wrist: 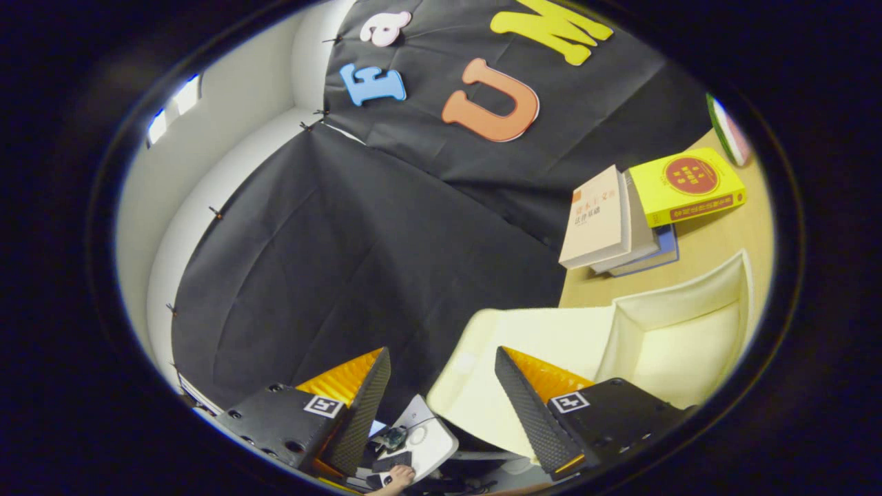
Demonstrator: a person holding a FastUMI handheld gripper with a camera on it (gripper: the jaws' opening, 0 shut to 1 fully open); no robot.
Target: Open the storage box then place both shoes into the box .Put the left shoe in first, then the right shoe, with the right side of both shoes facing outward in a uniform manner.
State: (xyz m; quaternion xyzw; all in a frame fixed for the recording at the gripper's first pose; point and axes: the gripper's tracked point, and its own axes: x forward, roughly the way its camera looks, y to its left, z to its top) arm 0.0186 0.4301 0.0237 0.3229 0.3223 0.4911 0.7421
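Note:
The cream storage box (689, 331) stands on the wooden table with its lid (530, 344) swung open toward me; the inside I can see holds nothing. My gripper (441, 372) is open, its two black-and-orange fingers (530, 406) spread wide with nothing between them. The right finger overlaps the raised lid in the view; I cannot tell whether it touches it. The view is tilted, looking past the table's edge.
A stack of books (620, 220), topped off to the side by a yellow one (689, 186), lies on the wooden table (716, 241) behind the box. A person's hand (396, 477) and a white device (427, 434) show low between the fingers.

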